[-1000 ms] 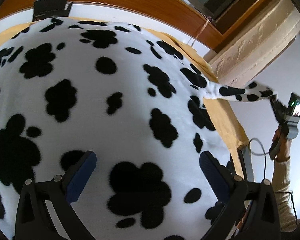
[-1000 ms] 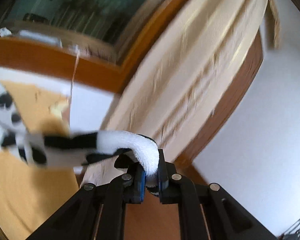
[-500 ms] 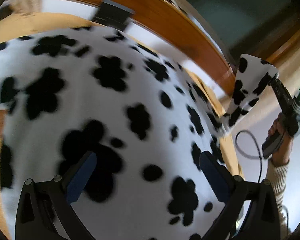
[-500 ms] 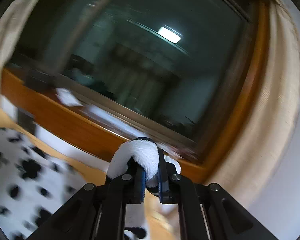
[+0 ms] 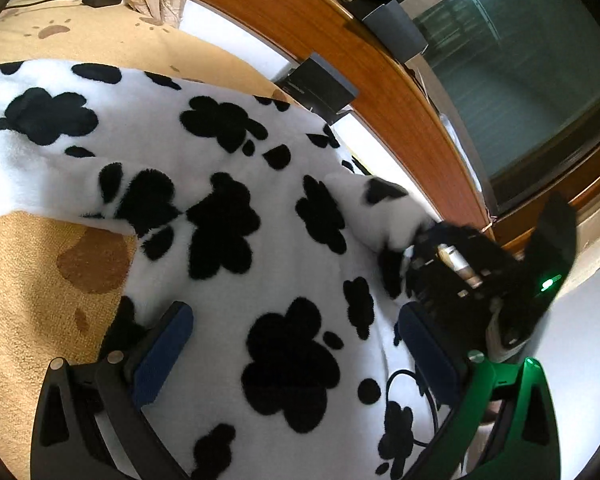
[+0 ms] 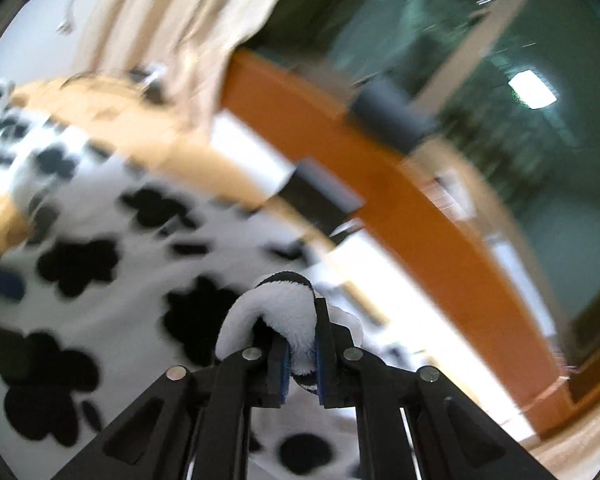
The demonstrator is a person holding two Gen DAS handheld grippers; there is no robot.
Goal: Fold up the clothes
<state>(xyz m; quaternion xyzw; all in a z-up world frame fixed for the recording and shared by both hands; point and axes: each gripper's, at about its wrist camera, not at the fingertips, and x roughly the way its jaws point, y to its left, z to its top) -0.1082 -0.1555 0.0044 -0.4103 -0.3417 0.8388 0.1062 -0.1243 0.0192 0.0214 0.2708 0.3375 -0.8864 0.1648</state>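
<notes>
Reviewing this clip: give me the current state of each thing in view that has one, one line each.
Cow-print fleece garment: spread on the tan blanket, one end lifted over it.
Right tongs: shut on a fold of the garment.
Left tongs: open, empty, above the garment.
Tan blanket: flat under the garment.

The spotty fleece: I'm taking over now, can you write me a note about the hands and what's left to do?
Right gripper: shut on a fleece sleeve, carried over the body.
Left gripper: open, fingers either side of the fleece, gripping nothing.
Fleece lies spread on the tan bedcover; other sleeve looks folded across already.
Left: lay this sleeve down, release, then fold the body.
</notes>
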